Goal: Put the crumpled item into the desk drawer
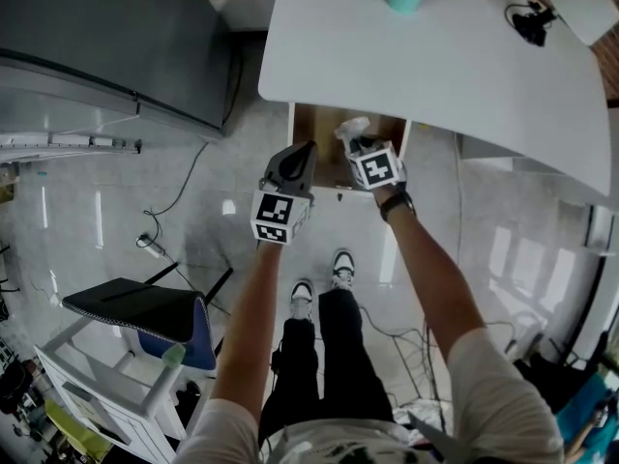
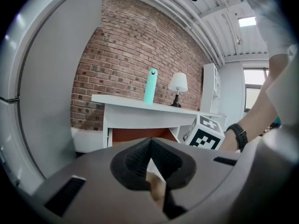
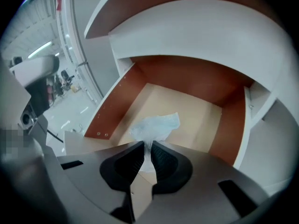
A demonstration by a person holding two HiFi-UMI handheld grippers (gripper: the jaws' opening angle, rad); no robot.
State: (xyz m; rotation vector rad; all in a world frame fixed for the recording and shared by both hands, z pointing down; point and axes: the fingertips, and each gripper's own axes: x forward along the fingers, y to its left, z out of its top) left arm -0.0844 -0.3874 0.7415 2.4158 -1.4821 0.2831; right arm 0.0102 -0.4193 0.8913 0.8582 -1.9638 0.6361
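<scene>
1. At the far left, a chair (image 1: pixel 145 309) with a dark seat stood on the pale floor, well apart from the desk (image 1: pixel 464 66).
2. The left tongs (image 1: pixel 304 159) hung near the left front corner of the open desk drawer (image 3: pixel 196 113). Their pads were pressed together with nothing between them.
3. The drawer stood pulled out toward the person from under the white desk top. It had reddish-brown walls and a pale wooden floor.
4. The right tongs (image 3: pixel 150 149) reached in over the drawer, just right of the left tongs. They pinched one end of the crumpled item (image 3: pixel 156 124), a thin, pale, whitish wad.
5. The rest of the wad stuck out beyond the tips, over the near part of the drawer floor. I could not tell whether it touched the wood.
6. Farther back on the desk top, a teal bottle (image 2: pixel 150 85) stood upright, with a small lamp (image 2: pixel 177 85) to its right.
</scene>
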